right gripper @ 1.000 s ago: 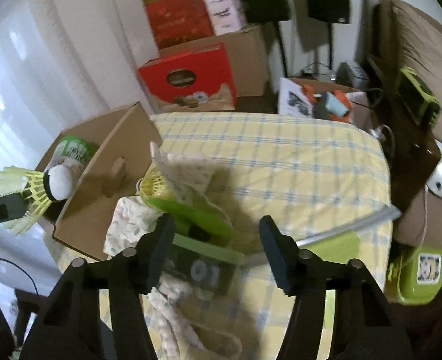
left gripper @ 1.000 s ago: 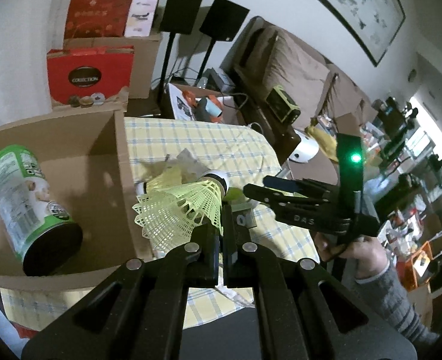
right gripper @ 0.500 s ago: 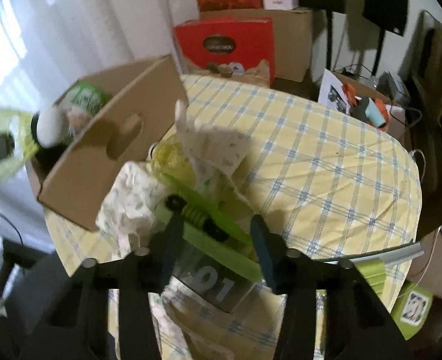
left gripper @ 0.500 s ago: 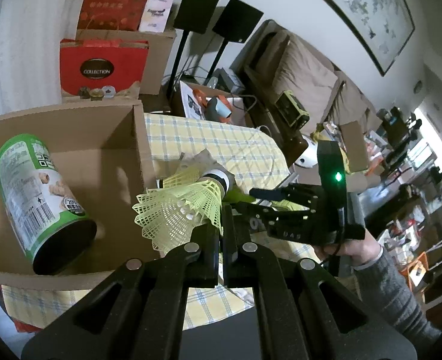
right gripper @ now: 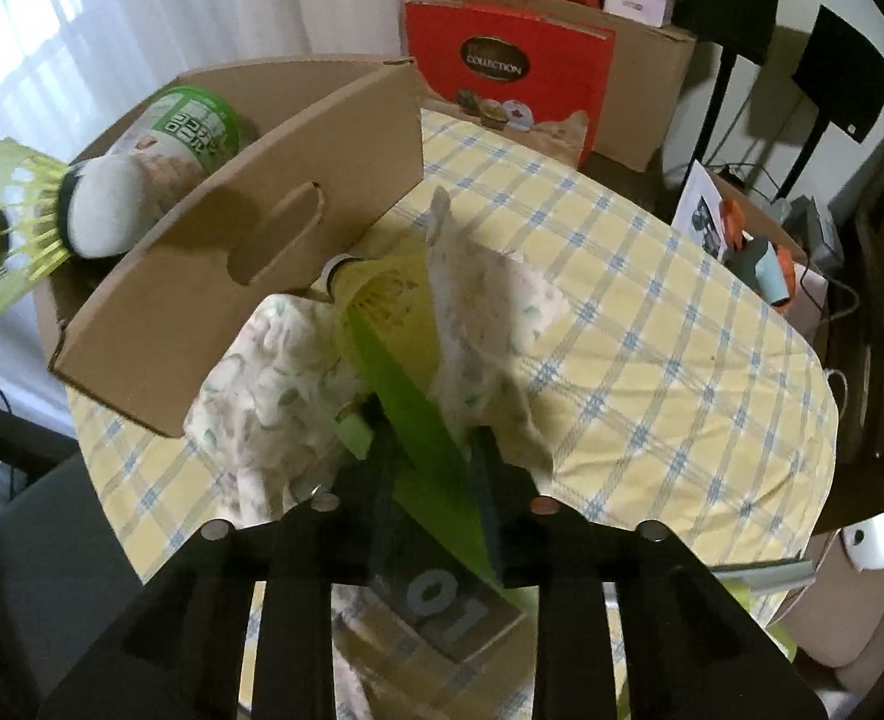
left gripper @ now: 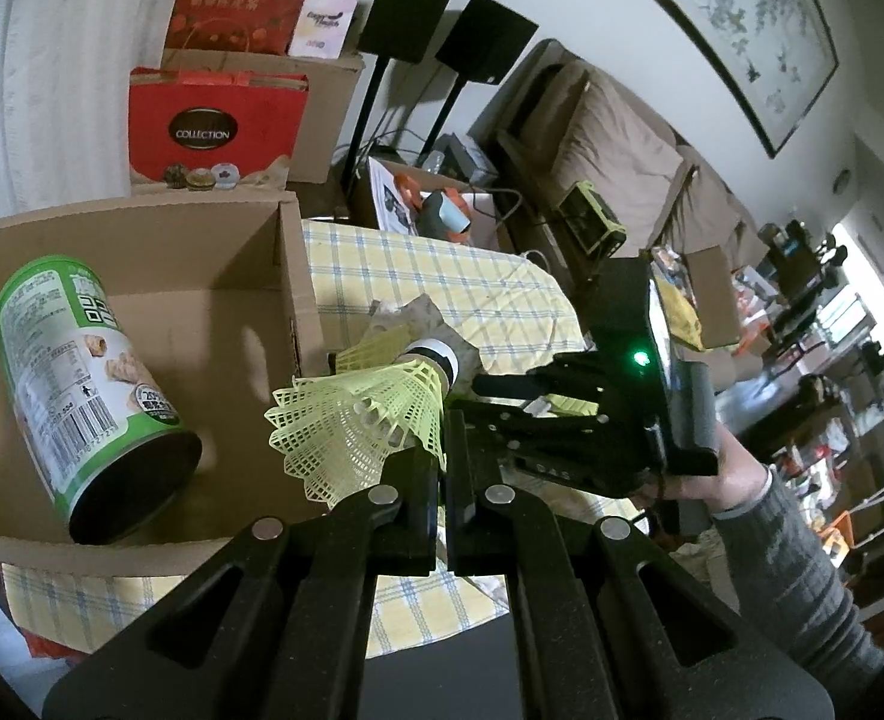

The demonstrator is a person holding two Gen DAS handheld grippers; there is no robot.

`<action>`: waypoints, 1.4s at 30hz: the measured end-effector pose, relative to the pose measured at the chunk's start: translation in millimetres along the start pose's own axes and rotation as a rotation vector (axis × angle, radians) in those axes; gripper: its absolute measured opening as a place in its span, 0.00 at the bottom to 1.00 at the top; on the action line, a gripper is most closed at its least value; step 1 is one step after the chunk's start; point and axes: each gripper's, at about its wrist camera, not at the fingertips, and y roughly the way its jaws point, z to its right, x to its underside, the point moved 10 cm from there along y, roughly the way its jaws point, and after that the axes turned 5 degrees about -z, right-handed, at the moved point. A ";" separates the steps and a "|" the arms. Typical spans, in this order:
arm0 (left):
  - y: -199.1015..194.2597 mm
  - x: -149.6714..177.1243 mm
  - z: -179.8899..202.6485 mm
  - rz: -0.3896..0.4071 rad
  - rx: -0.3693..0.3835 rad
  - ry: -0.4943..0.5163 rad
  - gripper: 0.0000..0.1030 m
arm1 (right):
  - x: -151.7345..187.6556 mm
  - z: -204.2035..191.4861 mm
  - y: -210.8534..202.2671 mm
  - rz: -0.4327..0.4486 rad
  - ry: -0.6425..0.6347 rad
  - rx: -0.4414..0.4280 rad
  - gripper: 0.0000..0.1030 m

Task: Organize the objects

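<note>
Yellow shuttlecock [left gripper: 375, 420], pinched by the left fingers [left gripper: 442, 468], hangs just right of the cardboard box [left gripper: 288, 276]; right fingers [right gripper: 429, 462] are closing around a green strip [right gripper: 417, 420].

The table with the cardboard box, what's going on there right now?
A person is tidying a table with tongs in each hand. The left tongs are shut on a yellow shuttlecock, held at the edge of the box, where a green can already lies on its side. The right tongs are closing around a green strip sticking out of a pile with a floral cloth and a second shuttlecock beside the box.
</note>
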 end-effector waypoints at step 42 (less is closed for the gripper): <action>-9.7 -4.0 -32.2 0.019 -0.016 -0.070 0.01 | 5.0 11.3 -0.3 0.007 0.183 -0.133 0.09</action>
